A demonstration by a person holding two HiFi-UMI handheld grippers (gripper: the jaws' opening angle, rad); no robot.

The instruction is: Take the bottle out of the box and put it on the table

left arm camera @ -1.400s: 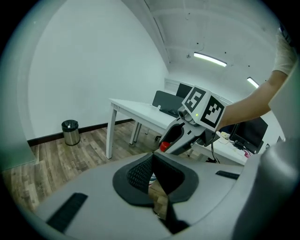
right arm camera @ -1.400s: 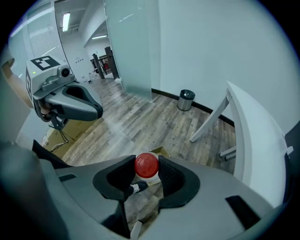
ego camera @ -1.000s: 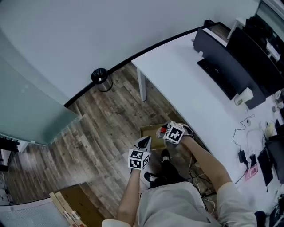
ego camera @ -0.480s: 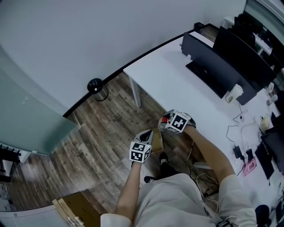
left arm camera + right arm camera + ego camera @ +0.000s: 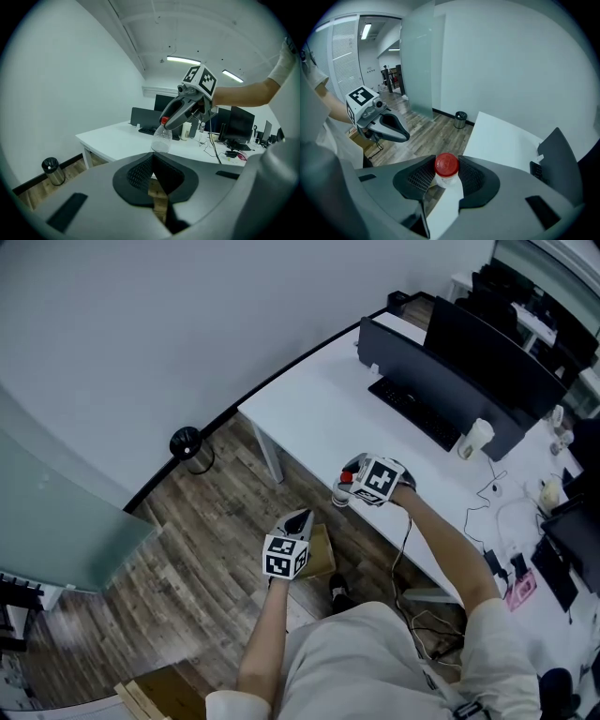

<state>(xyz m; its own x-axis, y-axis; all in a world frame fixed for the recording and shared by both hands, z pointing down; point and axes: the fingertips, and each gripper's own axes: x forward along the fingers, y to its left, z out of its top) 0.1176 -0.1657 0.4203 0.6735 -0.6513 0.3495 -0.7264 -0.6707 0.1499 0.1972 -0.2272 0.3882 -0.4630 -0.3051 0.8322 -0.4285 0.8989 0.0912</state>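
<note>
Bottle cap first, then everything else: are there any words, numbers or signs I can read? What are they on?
Red cap: faint raised lettering, too small and blurred to read.
Bottle: clear, no label shows.
Marker cubes: black-and-white square patterns only, no words or numbers.
Things on the desk: too small to show any text.
So no text here can be read.
</note>
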